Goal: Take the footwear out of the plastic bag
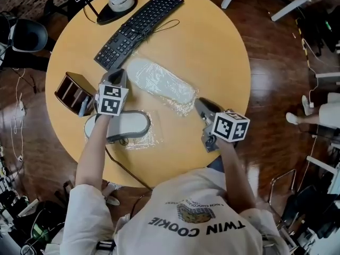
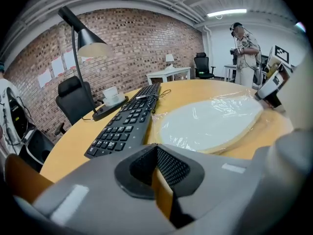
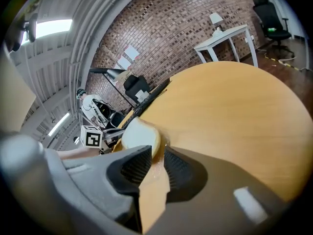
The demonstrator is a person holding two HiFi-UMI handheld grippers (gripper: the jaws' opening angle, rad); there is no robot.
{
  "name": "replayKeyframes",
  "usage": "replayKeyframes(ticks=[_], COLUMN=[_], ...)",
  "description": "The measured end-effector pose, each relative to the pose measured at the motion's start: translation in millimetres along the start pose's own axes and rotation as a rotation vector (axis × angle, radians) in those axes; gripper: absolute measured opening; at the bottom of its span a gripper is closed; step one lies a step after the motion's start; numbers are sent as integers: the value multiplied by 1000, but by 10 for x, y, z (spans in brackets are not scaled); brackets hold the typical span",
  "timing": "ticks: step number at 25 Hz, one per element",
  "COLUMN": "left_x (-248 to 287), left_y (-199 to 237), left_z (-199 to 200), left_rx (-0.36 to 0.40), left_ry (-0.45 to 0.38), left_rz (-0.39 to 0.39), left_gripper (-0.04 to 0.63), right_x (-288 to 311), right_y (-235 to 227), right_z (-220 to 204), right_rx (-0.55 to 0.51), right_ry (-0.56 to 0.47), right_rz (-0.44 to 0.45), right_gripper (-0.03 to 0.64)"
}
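A white slipper in a clear plastic bag (image 1: 159, 84) lies at the middle of the round table; it fills the right of the left gripper view (image 2: 210, 121). A second white slipper with a grey sole (image 1: 125, 125) rests on loose plastic (image 1: 143, 138) at the left, under my left forearm. My left gripper (image 1: 118, 76) hovers by the bagged slipper's left end, its jaws together and empty (image 2: 156, 153). My right gripper (image 1: 200, 104) sits at the bag's right end, jaws apart, with the glossy bag edge between them (image 3: 157, 153) and the slipper's tip (image 3: 142, 136) just beyond.
A black keyboard (image 1: 139, 28) lies behind the bagged slipper, with a desk lamp's base (image 1: 117, 7) at the far edge. A brown striped container (image 1: 74, 90) stands at the table's left rim. The bare tabletop (image 1: 212, 47) stretches to the right. A person (image 2: 244, 48) stands across the room.
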State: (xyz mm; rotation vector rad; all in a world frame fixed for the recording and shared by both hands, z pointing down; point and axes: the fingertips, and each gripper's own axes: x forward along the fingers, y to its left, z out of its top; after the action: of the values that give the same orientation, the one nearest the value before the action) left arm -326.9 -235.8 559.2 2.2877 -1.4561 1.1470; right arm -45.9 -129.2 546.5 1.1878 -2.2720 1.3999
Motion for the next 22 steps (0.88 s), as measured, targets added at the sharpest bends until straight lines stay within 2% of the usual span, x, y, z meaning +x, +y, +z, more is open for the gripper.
replayKeyframes(ticks=[4,10,22], left_x=[44,70,90], left_y=[-33,-56,-47], left_z=[-10,-16,-23], left_rx=[21,37,47], left_ry=[7,20,13], left_rz=[-4,-8,-7], left_gripper=[-1,-2,-2], right_x=[56,75,154], right_y=[80,41,50], right_z=[-41,-72,-121], right_rx=[9,-39,-29], right_ry=[41,129,208], right_rz=[50,33,70], right_gripper=[67,67,75])
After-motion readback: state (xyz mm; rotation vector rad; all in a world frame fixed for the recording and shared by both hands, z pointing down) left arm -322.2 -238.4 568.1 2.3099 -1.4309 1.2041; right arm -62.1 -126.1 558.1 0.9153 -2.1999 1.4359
